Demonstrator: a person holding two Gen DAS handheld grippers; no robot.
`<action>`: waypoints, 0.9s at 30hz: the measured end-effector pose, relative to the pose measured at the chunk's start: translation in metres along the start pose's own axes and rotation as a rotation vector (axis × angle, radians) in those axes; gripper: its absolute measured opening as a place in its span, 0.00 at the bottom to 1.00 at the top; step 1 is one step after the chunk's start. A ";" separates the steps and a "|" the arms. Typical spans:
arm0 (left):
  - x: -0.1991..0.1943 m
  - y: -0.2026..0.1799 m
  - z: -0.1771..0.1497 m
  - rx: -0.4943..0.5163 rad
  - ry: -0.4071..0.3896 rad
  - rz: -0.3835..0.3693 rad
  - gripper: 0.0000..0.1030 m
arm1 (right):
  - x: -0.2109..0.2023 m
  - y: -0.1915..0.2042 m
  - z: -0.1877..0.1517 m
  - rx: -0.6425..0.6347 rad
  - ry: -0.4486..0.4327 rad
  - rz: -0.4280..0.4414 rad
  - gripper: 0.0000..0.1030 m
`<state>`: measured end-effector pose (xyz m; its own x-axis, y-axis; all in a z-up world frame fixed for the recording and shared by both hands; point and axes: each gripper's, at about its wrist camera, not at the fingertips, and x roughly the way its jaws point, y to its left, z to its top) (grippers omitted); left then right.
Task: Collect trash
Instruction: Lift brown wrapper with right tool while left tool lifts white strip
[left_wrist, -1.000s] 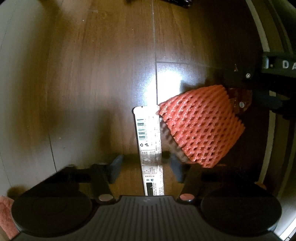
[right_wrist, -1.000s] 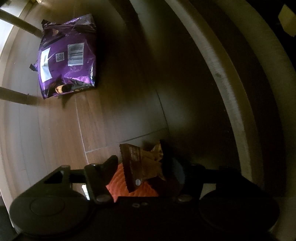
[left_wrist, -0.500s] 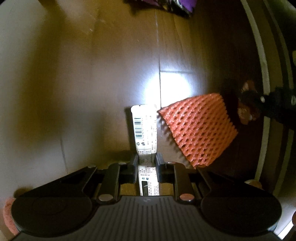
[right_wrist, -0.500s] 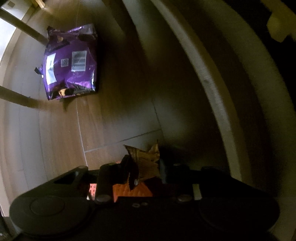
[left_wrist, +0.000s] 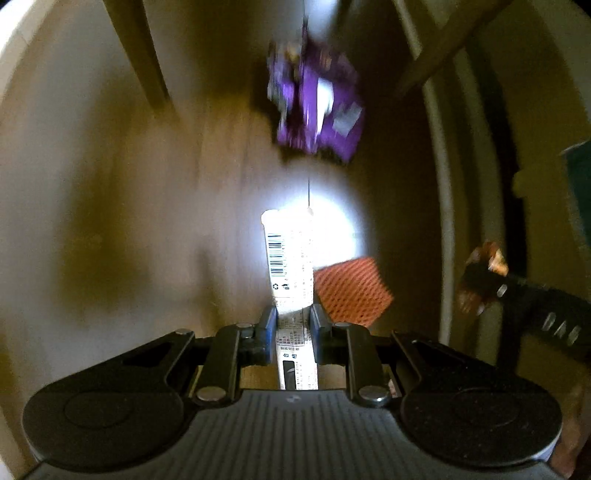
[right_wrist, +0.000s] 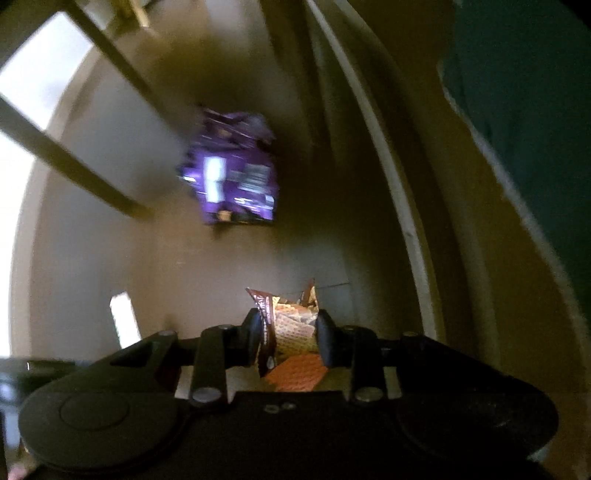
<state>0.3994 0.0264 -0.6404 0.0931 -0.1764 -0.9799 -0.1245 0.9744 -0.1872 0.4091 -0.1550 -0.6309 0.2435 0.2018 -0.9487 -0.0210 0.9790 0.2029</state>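
Left wrist view, left to right. Wooden floor (left_wrist: 110, 221): brown planks, blurred, with a bright glare patch near the middle. Left gripper (left_wrist: 293, 321): pointing steeply down, jaws clamped on a long white wrapper (left_wrist: 290, 266) printed with a barcode and small text; the strip stands up between the pads and runs past them at both ends. Purple snack bag (left_wrist: 317, 107): lying flat on the floor beyond the strip, blurred. Orange foam net (left_wrist: 351, 291): on the floor just right of the strip, touching neither gripper. At the right edge, the right gripper's dark arm reaches in, carrying crumpled brown packaging.

Right wrist view, left to right. Pale furniture legs (right_wrist: 74, 158): slanting across the upper left. White strip: a small pale sliver low at left. Purple snack bag: mid-frame on the floor. Right gripper (right_wrist: 290, 332): jaws closed on a crumpled brown wrapper (right_wrist: 291, 321), held clear of the floor, the foam net showing beneath it. Pale baseboard (right_wrist: 399, 203): curving down the right side.
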 end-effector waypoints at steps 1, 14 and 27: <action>-0.020 0.001 0.002 0.007 -0.012 -0.002 0.18 | -0.013 0.010 0.001 -0.015 -0.004 0.001 0.29; -0.275 -0.006 0.045 0.038 -0.193 -0.064 0.18 | -0.245 0.110 0.056 -0.196 -0.138 0.073 0.29; -0.487 -0.033 0.085 0.120 -0.406 -0.124 0.18 | -0.437 0.161 0.123 -0.318 -0.391 0.117 0.29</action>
<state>0.4424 0.0922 -0.1517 0.4837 -0.2472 -0.8396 0.0252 0.9628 -0.2689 0.4187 -0.0892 -0.1537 0.5648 0.3439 -0.7502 -0.3485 0.9234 0.1609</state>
